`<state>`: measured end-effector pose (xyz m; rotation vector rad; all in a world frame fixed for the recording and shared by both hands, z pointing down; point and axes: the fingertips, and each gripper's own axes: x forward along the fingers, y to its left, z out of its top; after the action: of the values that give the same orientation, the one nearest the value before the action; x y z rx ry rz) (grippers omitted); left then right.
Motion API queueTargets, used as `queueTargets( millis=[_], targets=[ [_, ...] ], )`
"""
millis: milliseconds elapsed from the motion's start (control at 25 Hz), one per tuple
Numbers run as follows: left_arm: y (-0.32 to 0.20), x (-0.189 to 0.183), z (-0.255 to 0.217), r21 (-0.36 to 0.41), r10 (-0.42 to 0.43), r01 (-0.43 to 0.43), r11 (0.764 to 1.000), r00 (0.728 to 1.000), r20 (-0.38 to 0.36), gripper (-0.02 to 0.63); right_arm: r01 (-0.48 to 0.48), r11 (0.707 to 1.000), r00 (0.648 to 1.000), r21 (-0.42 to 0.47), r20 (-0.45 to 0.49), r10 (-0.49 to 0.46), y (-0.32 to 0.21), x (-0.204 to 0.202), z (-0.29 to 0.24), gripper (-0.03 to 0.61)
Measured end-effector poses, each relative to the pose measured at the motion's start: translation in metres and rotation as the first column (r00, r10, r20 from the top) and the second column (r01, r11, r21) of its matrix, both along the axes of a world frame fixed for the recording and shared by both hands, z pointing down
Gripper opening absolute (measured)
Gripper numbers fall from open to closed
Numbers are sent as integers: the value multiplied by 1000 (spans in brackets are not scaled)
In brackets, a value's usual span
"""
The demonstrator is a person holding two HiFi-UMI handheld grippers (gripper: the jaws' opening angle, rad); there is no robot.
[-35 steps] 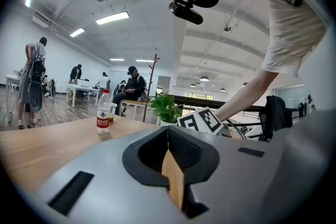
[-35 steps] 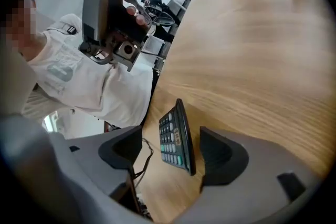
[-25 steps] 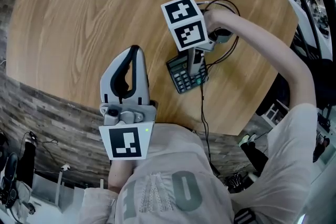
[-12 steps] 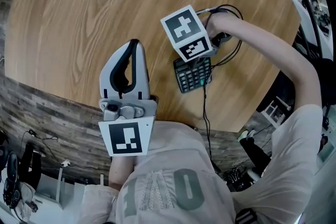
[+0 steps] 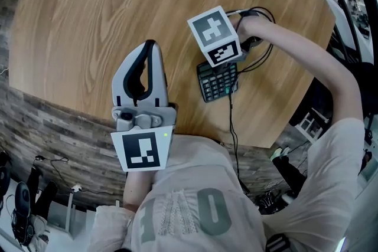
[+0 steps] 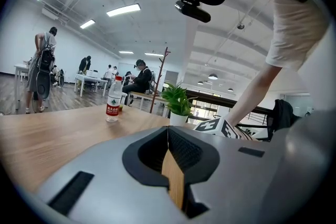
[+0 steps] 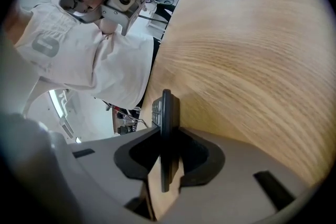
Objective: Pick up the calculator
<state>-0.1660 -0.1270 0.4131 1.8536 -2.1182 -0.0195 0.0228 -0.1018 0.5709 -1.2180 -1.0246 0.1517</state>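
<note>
Right claw [image 7: 165, 131] is clamped on one end of the calculator [image 5: 217, 83] near the bench's [image 5: 106, 20] front edge, left claw [image 6: 168, 136] pinched shut on nothing; looks like light, stiff, slick plastic, so grip the casing, not the keys.

In the head view the marker cube [image 5: 215, 35] of the right hand-held gripper [image 7: 167, 136] covers the top of the calculator [image 5: 217, 82]. Its display and the jaws' hold on it are out of sight there, and only the lower rows of keys show. In the right gripper view the calculator stands edge-on, its keys a thin sliver. The counter [image 5: 106, 3] runs off the head view's top edge, and the person's shirt [image 5: 183, 198] hides part of its near rim. In the left gripper view the bottle [image 6: 113, 101] label is too small to read. Far behind it sit what seem to be several people [image 6: 137, 77], too small to tell more.
</note>
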Motion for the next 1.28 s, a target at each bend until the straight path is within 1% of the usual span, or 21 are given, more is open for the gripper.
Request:
queueTargets(
  millis=[120, 200, 280, 360, 400, 440, 480, 520, 560, 640, 760, 840, 920, 1000, 1080, 1120, 1200, 1240, 1280],
  targets=[
    [1, 0, -9, 20, 0, -1, 1000, 1000, 14, 9, -52, 998, 998, 32, 36, 51, -9, -5, -6, 98],
    [2, -1, -17, 36, 3, -4, 999, 1000, 28, 9, -107, 992, 991, 62, 89, 102, -17, -17, -13, 98],
    [1, -2, -24, 55, 12, -14, 998, 999, 46, 9, -189, 978, 972, 92, 159, 173, -28, -33, -22, 97],
    [-1, -3, -33, 73, 21, -26, 997, 998, 64, 9, -300, 948, 934, 110, 235, 269, -40, -49, -36, 97],
    [-2, -3, -39, 82, 22, -28, 996, 997, 71, 9, -362, 925, 905, 113, 279, 320, -46, -56, -45, 97],
    [-3, -3, -45, 93, 21, -29, 995, 997, 79, 9, -425, 898, 868, 112, 332, 370, -53, -64, -54, 97],
    [-4, -3, -53, 107, 20, -29, 994, 996, 88, 9, -490, 865, 821, 106, 389, 418, -60, -73, -66, 97],
    [-5, -4, -60, 124, 19, -31, 992, 995, 99, 9, -555, 827, 765, 94, 448, 463, -67, -81, -78, 97],
    [-5, -4, -69, 141, 20, -35, 989, 994, 112, 9, -617, 783, 701, 77, 507, 502, -74, -89, -92, 97],
    [-5, -3, -85, 170, 22, -45, 984, 991, 133, 9, -728, 684, 555, 41, 620, 554, -86, -100, -120, 97],
    [-4, -2, -108, 215, 25, -57, 975, 988, 152, 9, -861, 508, 313, -30, 755, 576, -104, -107, -161, 97],
    [-4, 1, -125, 254, 29, -71, 964, 986, 166, 9, -912, 397, 156, -104, 807, 569, -111, -106, -187, 97],
    [-5, 8, -144, 303, 40, -95, 948, 982, 183, 9, -936, 292, -1, -195, 833, 553, -113, -99, -214, 97],
    [-5, 19, -162, 339, 60, -129, 932, 977, 206, 9, -938, 188, -159, -292, 842, 515, -114, -86, -243, 97],
    [-1, 32, -175, 351, 80, -157, 923, 971, 224, 9, -920, 94, -297, -380, 835, 463, -110, -68, -269, 97],
    [1, 38, -178, 348, 88, -168, 922, 969, 233, 9, -907, 51, -358, -419, 827, 432, -106, -58, -280, 97],
    [4, 48, -187, 354, 107, -196, 914, 961, 254, 9, -872, -27, -466, -489, 813, 350, -100, -37, -301, 97],
    [3, 52, -193, 362, 118, -212, 908, 958, 263, 9, -851, -58, -513, -522, 804, 300, -98, -27, -311, 97],
    [3, 56, -198, 368, 129, -225, 902, 955, 268, 9, -829, -82, -555, -553, 794, 250, -95, -18, -320, 97]
  ],
)
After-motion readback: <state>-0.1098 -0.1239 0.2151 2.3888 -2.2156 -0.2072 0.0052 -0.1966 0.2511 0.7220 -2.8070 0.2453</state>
